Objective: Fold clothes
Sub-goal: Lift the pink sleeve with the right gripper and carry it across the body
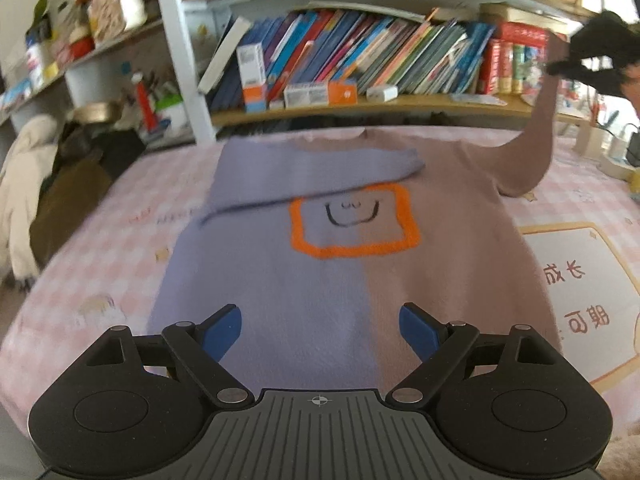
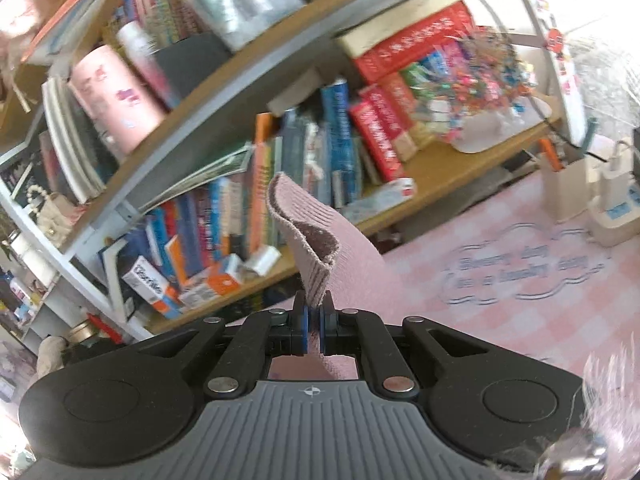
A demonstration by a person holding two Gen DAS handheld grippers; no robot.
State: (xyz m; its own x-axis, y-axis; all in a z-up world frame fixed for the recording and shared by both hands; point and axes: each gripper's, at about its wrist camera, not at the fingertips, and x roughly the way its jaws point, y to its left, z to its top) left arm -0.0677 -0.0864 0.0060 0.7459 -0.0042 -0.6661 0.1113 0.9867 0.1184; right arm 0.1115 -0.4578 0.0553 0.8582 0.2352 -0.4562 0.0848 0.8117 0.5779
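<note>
A two-tone sweater [image 1: 320, 280], lavender on the left half and dusty pink on the right, lies flat on the bed with an orange square and a smiling face on its chest. Its lavender sleeve [image 1: 320, 172] is folded across the chest. My left gripper [image 1: 320, 330] hovers open above the hem, with nothing between its blue pads. The pink sleeve [image 1: 536, 136] is pulled up off the bed toward the upper right, where my right gripper [image 1: 560, 66] holds it. In the right wrist view the right gripper [image 2: 315, 320] is shut on the ribbed pink cuff [image 2: 308, 236].
A pink checked bedsheet [image 1: 100, 248] covers the bed. Behind it stands a wooden bookshelf [image 1: 360, 108] packed with books and boxes. A pile of clothes [image 1: 36, 184] lies at the left. White chargers and containers [image 2: 612, 208] sit at the bed's right.
</note>
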